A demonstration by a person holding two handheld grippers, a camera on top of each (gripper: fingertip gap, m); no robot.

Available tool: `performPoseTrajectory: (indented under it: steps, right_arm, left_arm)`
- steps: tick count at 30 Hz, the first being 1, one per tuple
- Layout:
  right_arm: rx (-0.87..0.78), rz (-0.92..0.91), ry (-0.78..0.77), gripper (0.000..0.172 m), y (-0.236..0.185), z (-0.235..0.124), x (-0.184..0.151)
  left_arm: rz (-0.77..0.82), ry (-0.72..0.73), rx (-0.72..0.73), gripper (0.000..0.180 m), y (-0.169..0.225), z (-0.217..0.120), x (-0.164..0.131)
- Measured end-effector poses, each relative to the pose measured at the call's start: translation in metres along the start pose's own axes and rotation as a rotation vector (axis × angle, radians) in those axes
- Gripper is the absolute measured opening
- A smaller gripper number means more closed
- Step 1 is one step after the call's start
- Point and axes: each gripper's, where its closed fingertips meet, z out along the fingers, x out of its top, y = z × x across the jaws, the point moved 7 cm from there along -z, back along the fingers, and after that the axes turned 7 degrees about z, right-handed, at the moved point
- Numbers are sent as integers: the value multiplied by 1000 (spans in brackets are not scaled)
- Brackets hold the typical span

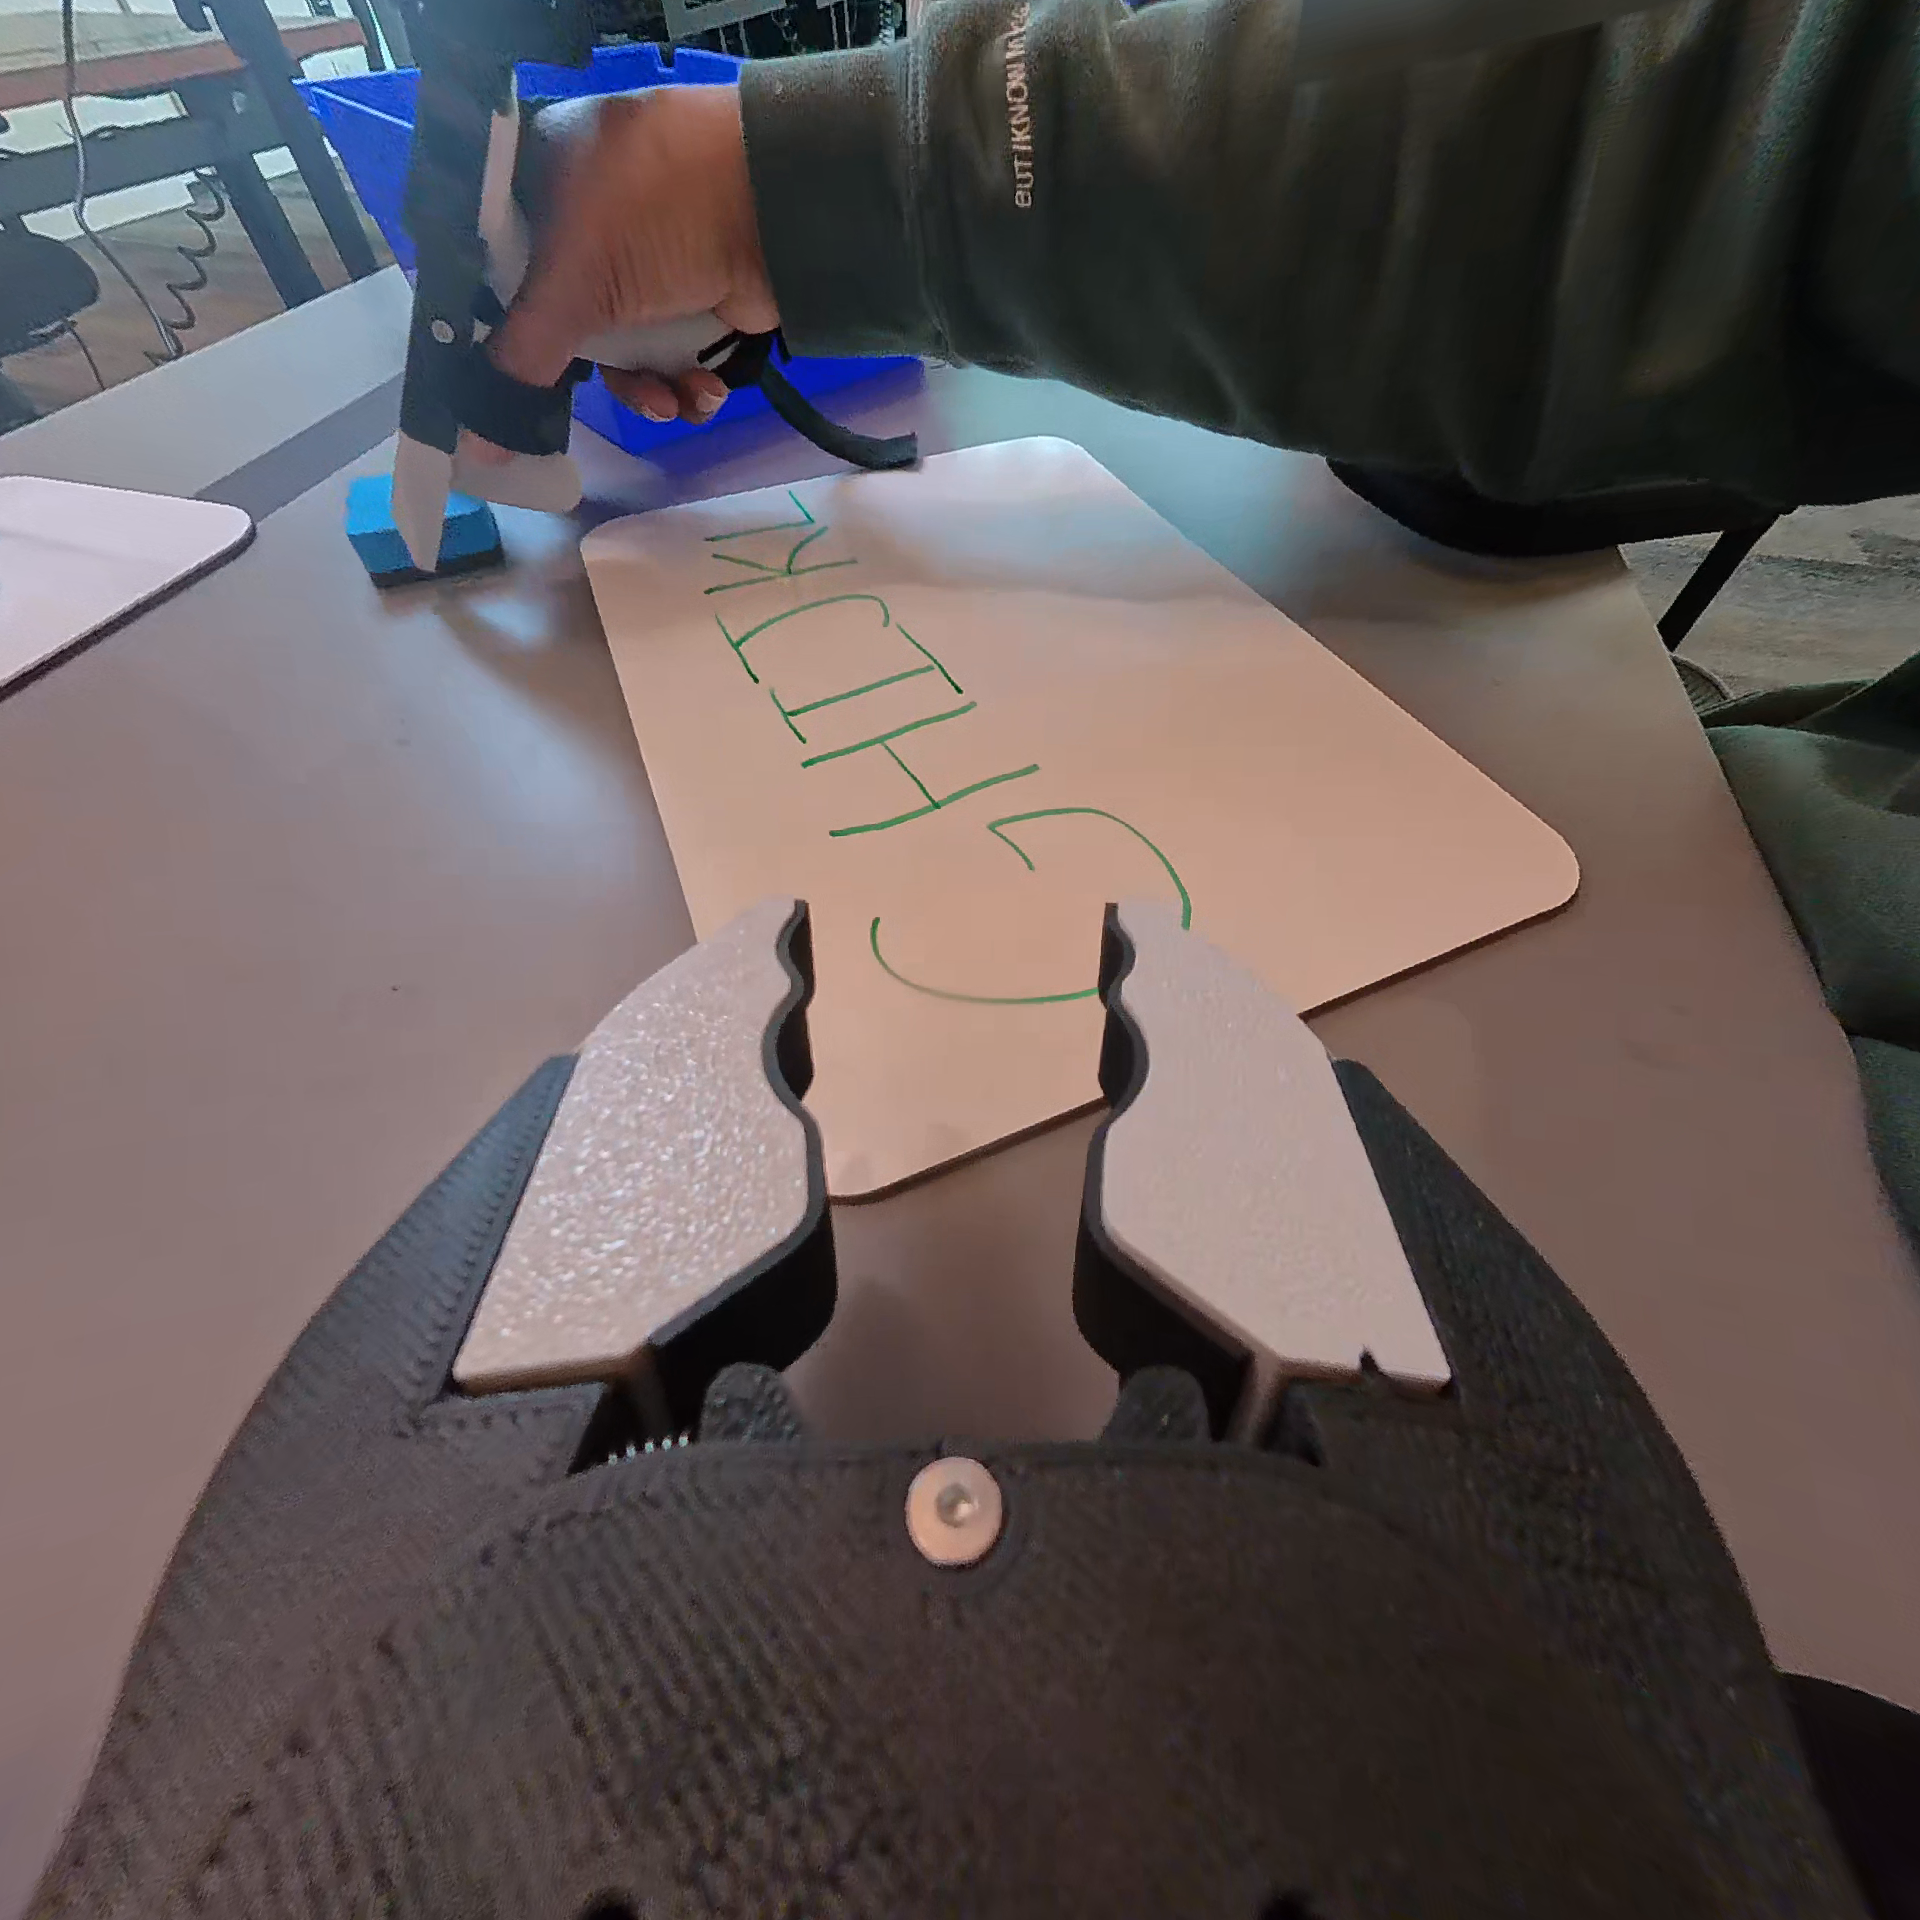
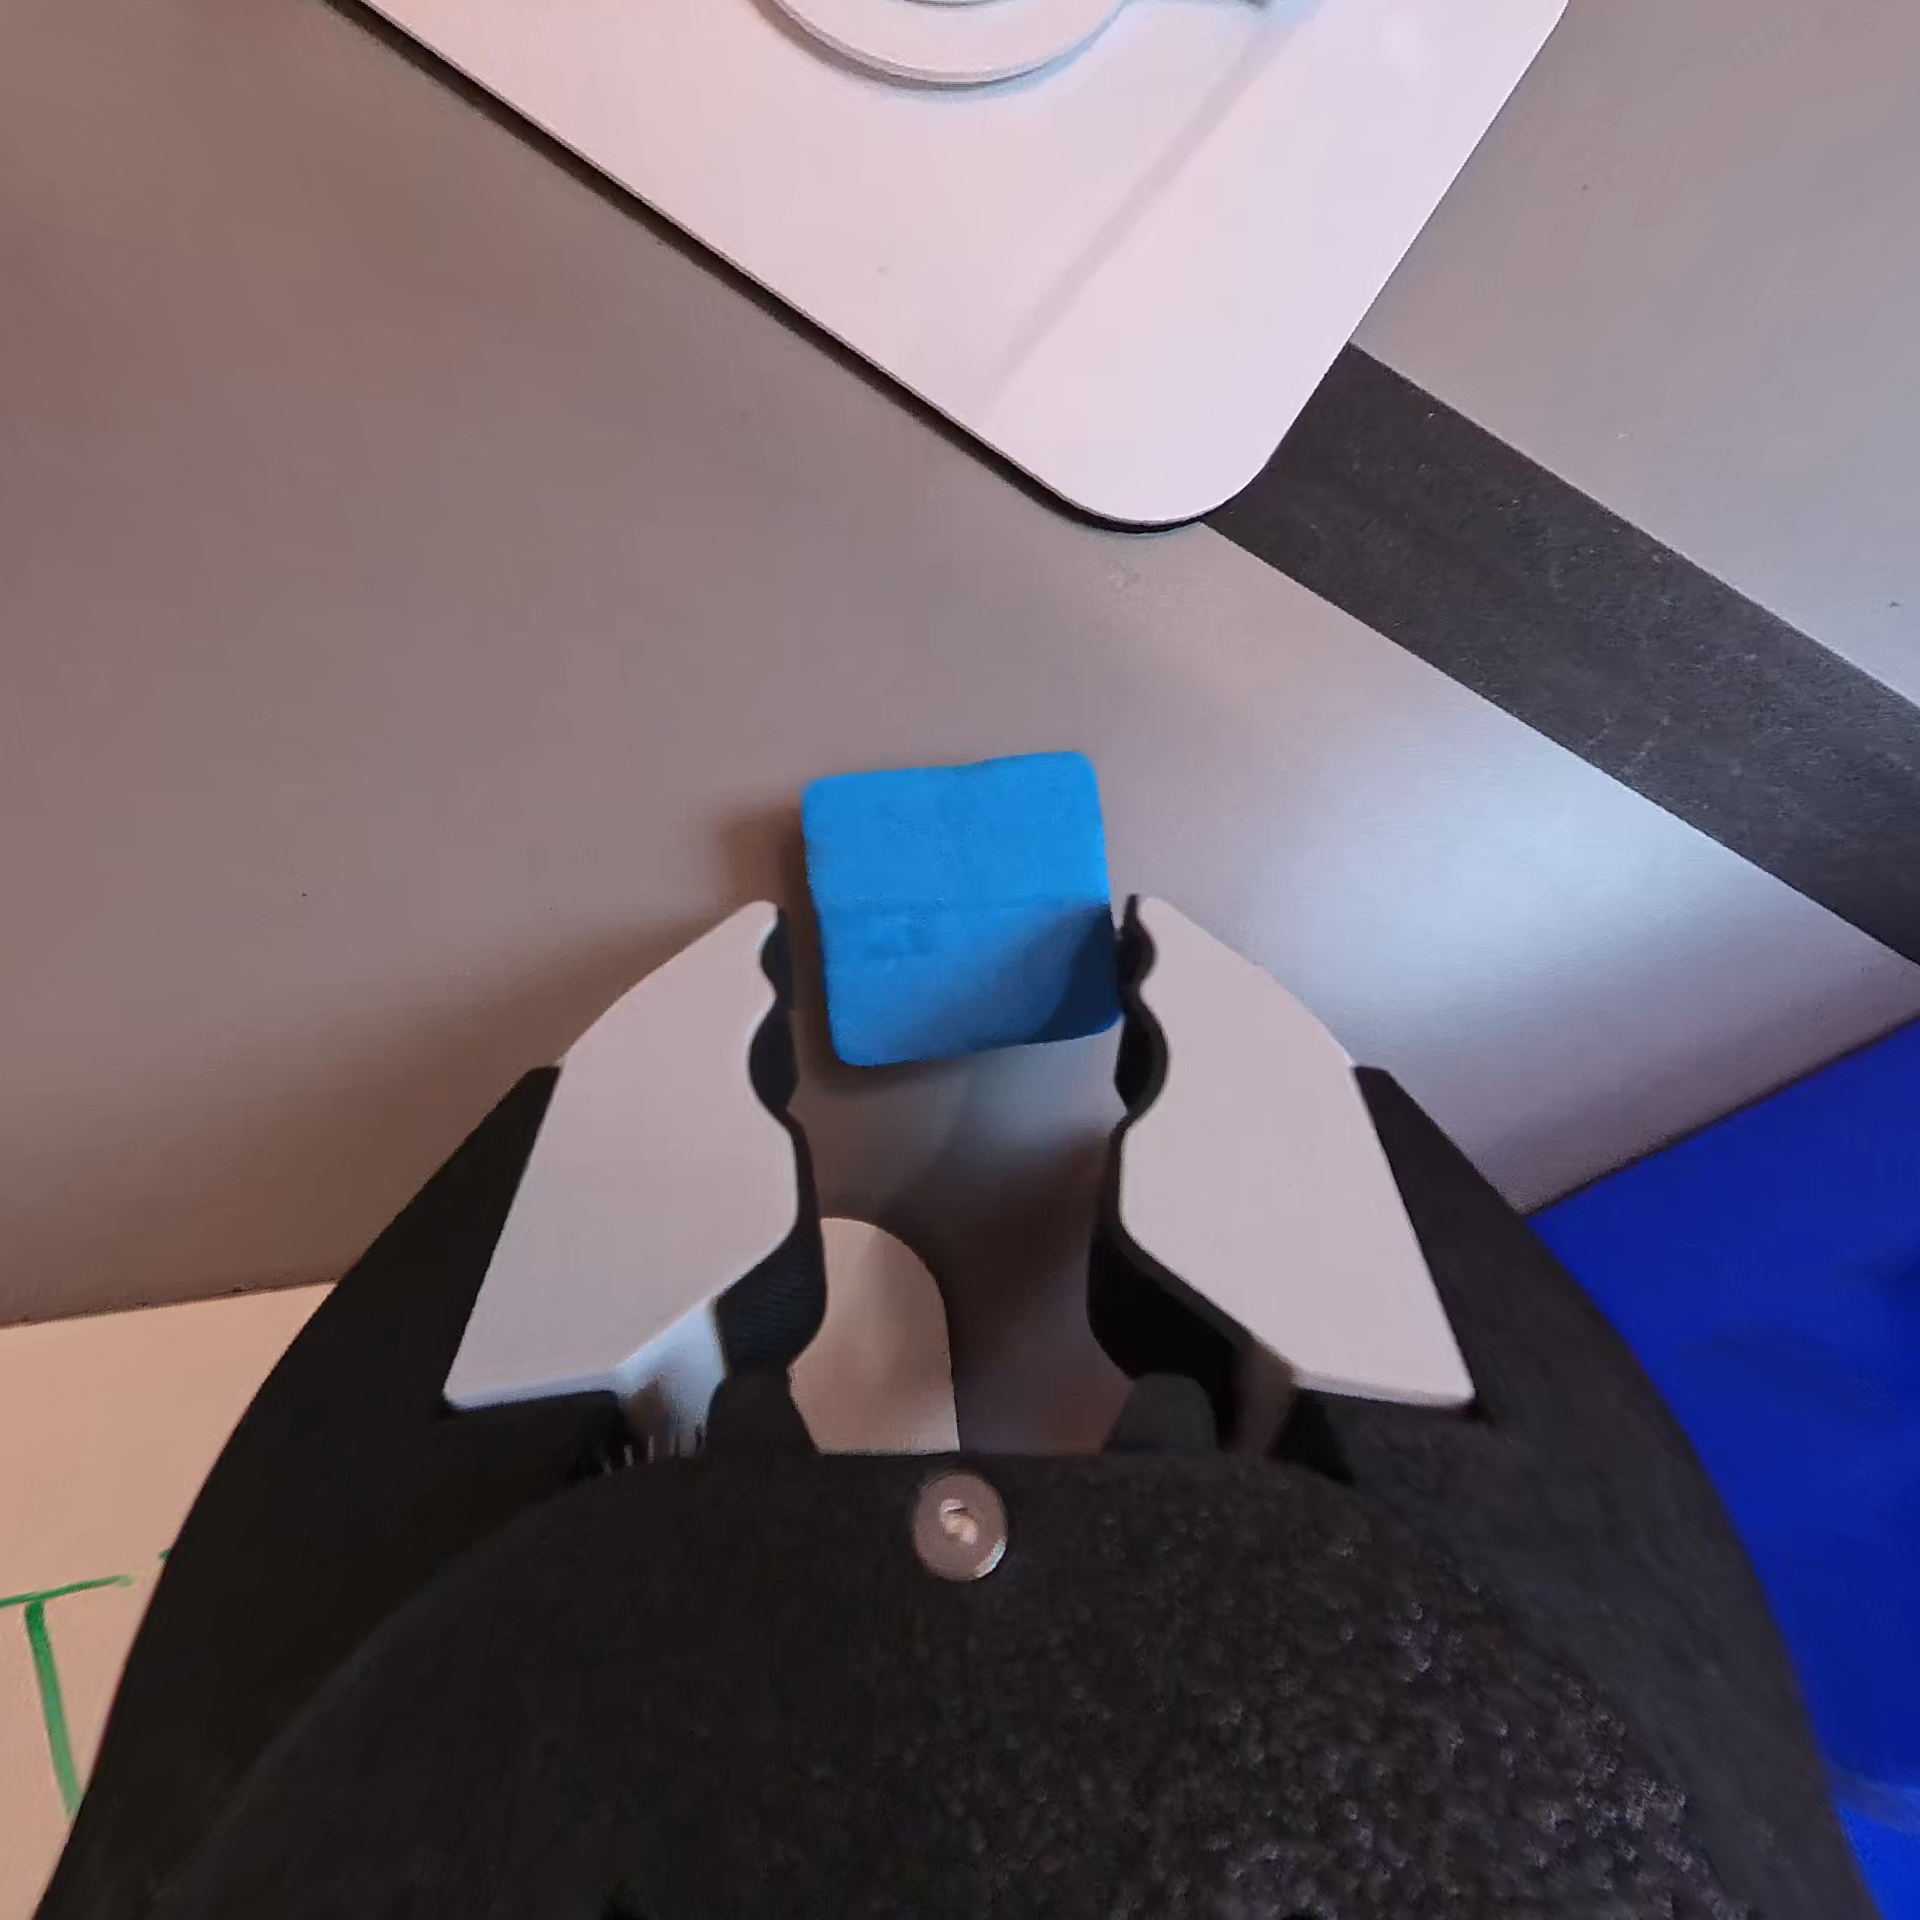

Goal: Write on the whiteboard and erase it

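**A:** Where do things stand?

**B:** The whiteboard (image 1: 1091, 727) lies flat on the counter (image 1: 312, 883) with a row of green letters (image 1: 883, 707) along it, so by my reckoning the writing is done and the erasing is next. The blue eraser (image 2: 956, 914) sits on the counter just off the board's far end, near a blue bin (image 1: 727, 405).

**A:** And the right gripper (image 2: 951, 925)?

**B:** Spread wide, straddling the eraser. The right fingertip (image 2: 1132, 935) looks to be at the block's edge; on the left side a sliver of counter shows between pad and foam. Nothing is pressed yet.

**A:** So how should it be picked up?

**B:** Shift slightly left so the block is centred, push forward until more of it lies between the pads, then close squarely on the foam sides. It looks soft, so squeeze only enough to hold it, and keep the dark felt underside facing down.

**A:** The left gripper (image 1: 956, 935)?

**B:** Hovering over the board's near end, fingers apart, holding nothing. It could steady the board's near edge, since wiping may make it slide.
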Motion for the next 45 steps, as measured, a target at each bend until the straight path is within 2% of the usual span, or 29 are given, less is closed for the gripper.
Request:
performPoseTrajectory:
  steps: [1,4,8,11,18,28,35,45]
  right_arm:
    - [11,4,16,54,1,-1,-1]
    - [60,-11,45,53,0,-6,-4]
    - [132,-117,136,53,-18,-37,-13]
    - [164,-232,168,53,-46,-71,-38]
    - [193,-329,168,53,-120,-138,-118]
    - [329,-349,231,53,-192,-177,-178]
    - [289,-355,191,53,-194,-186,-199]
    - [154,-367,85,53,-159,-184,-204]
  left_arm:
    - [1,-1,-1,53,0,0,0]
    - [0,-5,-2,51,0,0,-1]
    - [5,-7,3,49,-1,0,-1]
    - [2,-15,3,45,-1,0,-2]
    - [16,-39,8,37,0,2,-5]
    - [25,-48,33,36,-2,1,-6]
    - [28,-57,32,36,-2,2,-6]
    - [22,-63,36,35,-3,2,-7]
